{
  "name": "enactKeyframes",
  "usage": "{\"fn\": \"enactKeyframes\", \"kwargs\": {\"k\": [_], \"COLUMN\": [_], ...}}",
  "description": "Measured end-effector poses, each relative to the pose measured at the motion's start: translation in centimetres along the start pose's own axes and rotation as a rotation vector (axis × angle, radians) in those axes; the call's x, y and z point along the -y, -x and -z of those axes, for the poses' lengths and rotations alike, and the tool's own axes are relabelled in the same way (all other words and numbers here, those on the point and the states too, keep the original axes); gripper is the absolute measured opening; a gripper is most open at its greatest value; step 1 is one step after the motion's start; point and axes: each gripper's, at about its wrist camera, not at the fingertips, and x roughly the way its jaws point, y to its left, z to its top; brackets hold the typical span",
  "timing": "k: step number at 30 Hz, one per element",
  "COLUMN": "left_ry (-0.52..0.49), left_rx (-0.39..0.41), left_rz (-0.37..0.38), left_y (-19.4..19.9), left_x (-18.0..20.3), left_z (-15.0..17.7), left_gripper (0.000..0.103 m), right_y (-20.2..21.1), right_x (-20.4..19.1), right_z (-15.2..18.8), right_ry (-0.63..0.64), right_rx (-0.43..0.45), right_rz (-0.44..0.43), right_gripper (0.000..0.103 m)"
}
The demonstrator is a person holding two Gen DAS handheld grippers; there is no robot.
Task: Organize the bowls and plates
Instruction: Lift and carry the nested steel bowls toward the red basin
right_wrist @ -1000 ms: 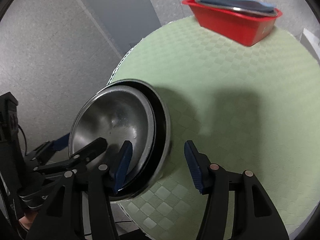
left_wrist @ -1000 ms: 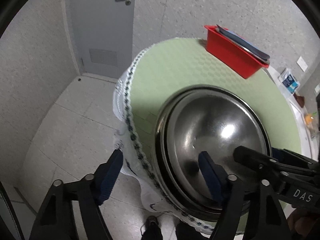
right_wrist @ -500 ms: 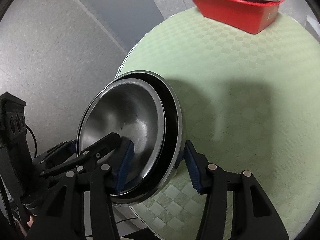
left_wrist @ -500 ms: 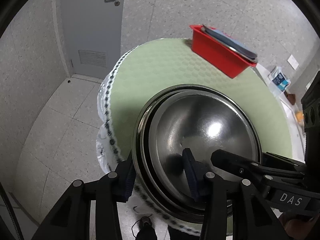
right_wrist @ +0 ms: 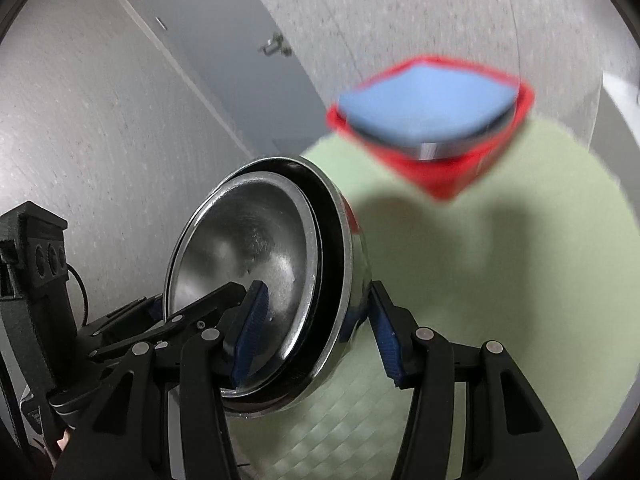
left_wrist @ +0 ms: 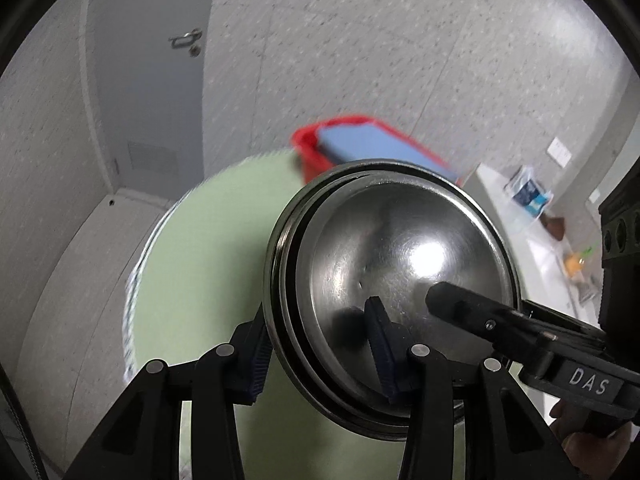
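Both grippers clamp the nested steel bowls (left_wrist: 400,264), lifted and tilted above the green table (right_wrist: 520,280): left gripper (left_wrist: 316,356) and right gripper (right_wrist: 316,332) each straddle the rim. Behind, blurred, a red bin (right_wrist: 452,168) holds a blue-covered dish; its contents are unclear.

Room: speckled grey walls, grey door, round table.

A grey door (left_wrist: 140,92) with a lever handle (left_wrist: 185,38) and low vent grille stands in the speckled wall (left_wrist: 400,60). Pale tiled floor (left_wrist: 60,300) below. The table carries a pale green checked cloth (right_wrist: 500,280). White counter (left_wrist: 532,240) at right, with small blurred items; wall switch plate (left_wrist: 559,153) above.
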Motion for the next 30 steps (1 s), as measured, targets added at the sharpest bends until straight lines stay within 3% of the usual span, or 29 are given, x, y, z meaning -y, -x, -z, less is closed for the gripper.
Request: {"fn": "enactKeyframes", "kwargs": {"k": [6, 14, 23, 30], "left_ry": [-0.008, -0.008, 0.024, 0.019], "left_rx": [0.042, 0.03, -0.076, -0.122], "left_rz": [0.004, -0.036, -0.081, -0.114], "left_y": [-3.3, -11.7, -21.0, -25.1], "left_x": [3.2, 5.7, 6.2, 6.6], "left_z": [-5.9, -11.4, -15.6, -17.3], "left_gripper": [0.04, 0.04, 0.038, 0.038], "right_y": [1.6, -1.2, -6.6, -8.7], "right_x": [3.0, 7.6, 11.4, 12.1], "right_z": [-6.9, -13.9, -16.3, -16.2], "right_ry": [0.048, 0.069, 0.07, 0.125], "right_rx": [0.058, 0.052, -0.047, -0.066], "right_rz": [0.007, 0.027, 0.045, 0.116], "right_gripper": [0.052, 0.052, 0.052, 0.052]}}
